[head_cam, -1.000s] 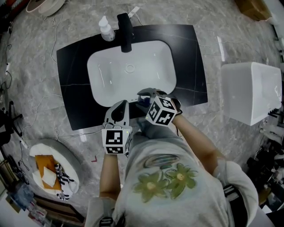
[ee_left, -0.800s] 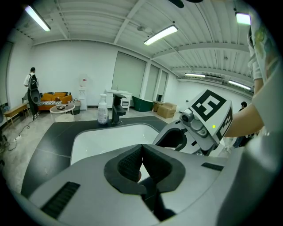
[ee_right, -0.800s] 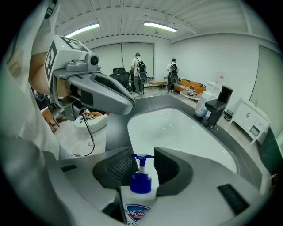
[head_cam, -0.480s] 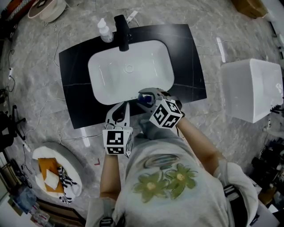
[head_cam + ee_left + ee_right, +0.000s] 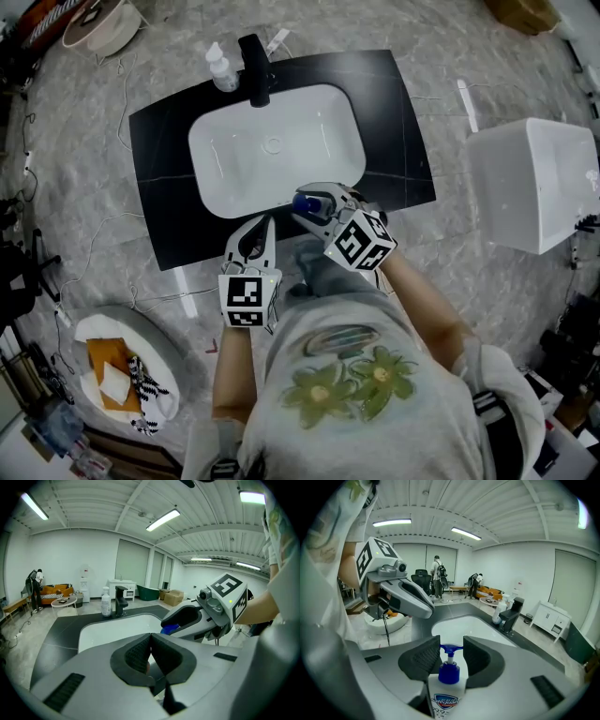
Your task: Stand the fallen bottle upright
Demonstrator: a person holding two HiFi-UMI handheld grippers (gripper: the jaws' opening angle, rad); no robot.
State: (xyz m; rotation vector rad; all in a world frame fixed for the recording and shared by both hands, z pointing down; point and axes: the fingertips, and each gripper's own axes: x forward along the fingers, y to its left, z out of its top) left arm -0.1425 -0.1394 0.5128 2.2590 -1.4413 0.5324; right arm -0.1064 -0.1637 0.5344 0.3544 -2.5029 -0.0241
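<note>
Showing a blue pump, the white bottle fills the right gripper.

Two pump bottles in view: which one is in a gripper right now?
The blue-pump soap bottle, clamped between the jaws of the right gripper. The other, a pale pump bottle, stands free on the counter beside the black faucet.

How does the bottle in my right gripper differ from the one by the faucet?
The held bottle has a blue pump; the faucet bottle has a white one. The held bottle is clamped in the right gripper near the sink's front edge; the faucet bottle stands free on the black counter. Both are pump bottles.
</note>
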